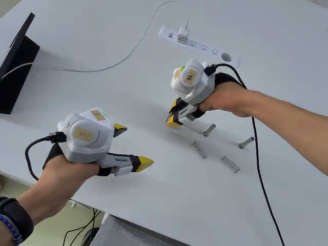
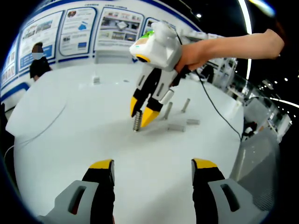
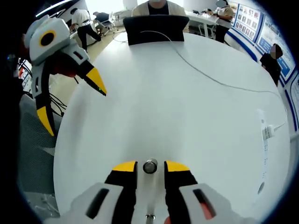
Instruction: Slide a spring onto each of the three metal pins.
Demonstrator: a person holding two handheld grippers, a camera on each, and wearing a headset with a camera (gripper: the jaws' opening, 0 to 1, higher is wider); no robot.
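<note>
Pinches an upright spring (image 2: 136,122) in the right gripper (image 1: 172,121), jaws narrow, tips aimed down at the white table (image 1: 154,205). Sees the spring's lower end on the tabletop directly under those tips; reads as ribbed coils in the left gripper view and as a round metal end between the tips in the right gripper view. Cannot tell whether a pin sits inside the coils. Holds the left gripper (image 1: 132,146) well apart from the right one, to its left and nearer the body, jaws spread wide with nothing between them, tips facing toward the right gripper. Sees one pin (image 1: 208,130) standing just beside the right gripper on its right, clear of the jaws, and a second pin (image 1: 246,142) farther out the same way, both bare. Sees a loose spring (image 1: 200,149) flat on the table near the first pin, on the body side of the right gripper, and a second loose spring (image 1: 230,163) to the right of that, apart from it. Notes a white power strip (image 1: 200,46) beyond the right gripper and a black screen (image 1: 15,61) far off past the left gripper's left side.
</note>
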